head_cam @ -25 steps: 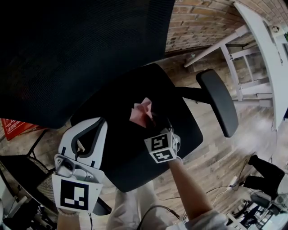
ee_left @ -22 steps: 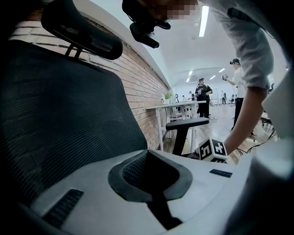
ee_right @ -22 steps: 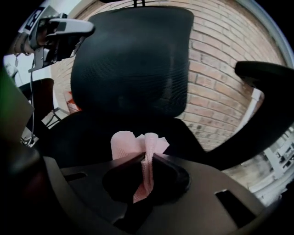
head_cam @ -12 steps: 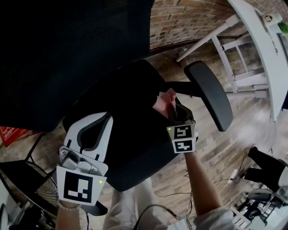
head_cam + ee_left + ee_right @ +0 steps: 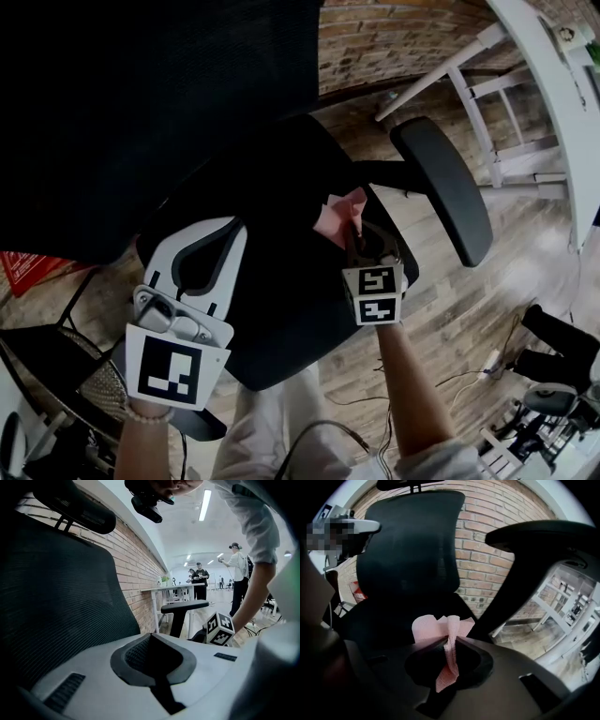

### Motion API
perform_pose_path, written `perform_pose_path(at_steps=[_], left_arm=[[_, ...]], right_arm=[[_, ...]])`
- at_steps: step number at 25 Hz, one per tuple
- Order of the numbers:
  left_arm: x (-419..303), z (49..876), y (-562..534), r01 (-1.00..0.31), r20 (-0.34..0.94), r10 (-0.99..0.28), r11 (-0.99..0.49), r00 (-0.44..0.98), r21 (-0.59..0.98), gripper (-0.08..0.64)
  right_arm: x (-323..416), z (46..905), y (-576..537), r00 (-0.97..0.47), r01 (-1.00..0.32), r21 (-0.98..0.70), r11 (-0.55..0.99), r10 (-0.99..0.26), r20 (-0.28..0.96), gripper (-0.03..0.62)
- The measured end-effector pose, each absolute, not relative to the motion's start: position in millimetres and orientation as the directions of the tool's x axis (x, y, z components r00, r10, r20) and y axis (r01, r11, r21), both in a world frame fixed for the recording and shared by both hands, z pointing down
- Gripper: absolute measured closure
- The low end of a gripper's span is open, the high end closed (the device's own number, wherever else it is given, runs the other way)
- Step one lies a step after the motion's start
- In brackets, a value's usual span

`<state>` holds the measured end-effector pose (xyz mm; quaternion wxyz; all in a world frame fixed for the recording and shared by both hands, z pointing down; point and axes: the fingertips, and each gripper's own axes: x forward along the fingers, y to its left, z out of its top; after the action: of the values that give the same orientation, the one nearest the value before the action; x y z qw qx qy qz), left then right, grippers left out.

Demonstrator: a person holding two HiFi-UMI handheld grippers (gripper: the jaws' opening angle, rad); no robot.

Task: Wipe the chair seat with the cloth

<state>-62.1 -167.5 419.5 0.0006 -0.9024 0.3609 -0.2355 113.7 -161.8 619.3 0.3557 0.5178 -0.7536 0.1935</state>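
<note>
Big black mesh backrest (image 5: 141, 112) fills the upper left, the broad dark chair seat (image 5: 272, 291) below it. Left tongs (image 5: 199, 246) hang closed and empty over the seat's left edge. Right tongs (image 5: 352, 234) sit near the armrest (image 5: 441, 197), clamped on the pink cloth (image 5: 336, 214), which appears pressed to the seat's right side. Looks like mid-wipe. The next move calls for dragging the cloth flat across the middle.

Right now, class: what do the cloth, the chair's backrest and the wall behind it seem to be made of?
Cloth: probably thin pink paper or fabric, matte, dimpled.
Backrest: black woven mesh, fine ribs.
Wall: bare brick, mortar lines.
</note>
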Motion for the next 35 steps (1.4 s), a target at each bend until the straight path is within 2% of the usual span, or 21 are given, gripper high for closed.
perform_pose_path(at_steps=[12,23,30,35], left_arm=[[-72,424,-159,-0.665,0.416,-0.668,-0.725,0.617,-0.178,0.541],[-82,423,-143,-0.662,0.42,-0.67,-0.724,0.612,-0.192,0.541],[-88,424,-140,-0.661,0.419,-0.672,-0.724,0.611,-0.198,0.541],[-86,425,-138,-0.652,0.421,-0.665,-0.732,0.617,-0.2,0.541]], right_arm=[[-3,635,-74,-0.428,-0.798,-0.059,0.599,-0.496,0.755,0.537],[-112,623,26,-0.623,-0.583,-0.168,0.795,-0.304,0.72,0.537],[-133,620,64,-0.67,-0.479,-0.177,0.86,-0.228,0.707,0.537],[-120,624,59,-0.648,-0.48,-0.146,0.865,-0.237,0.724,0.537]])
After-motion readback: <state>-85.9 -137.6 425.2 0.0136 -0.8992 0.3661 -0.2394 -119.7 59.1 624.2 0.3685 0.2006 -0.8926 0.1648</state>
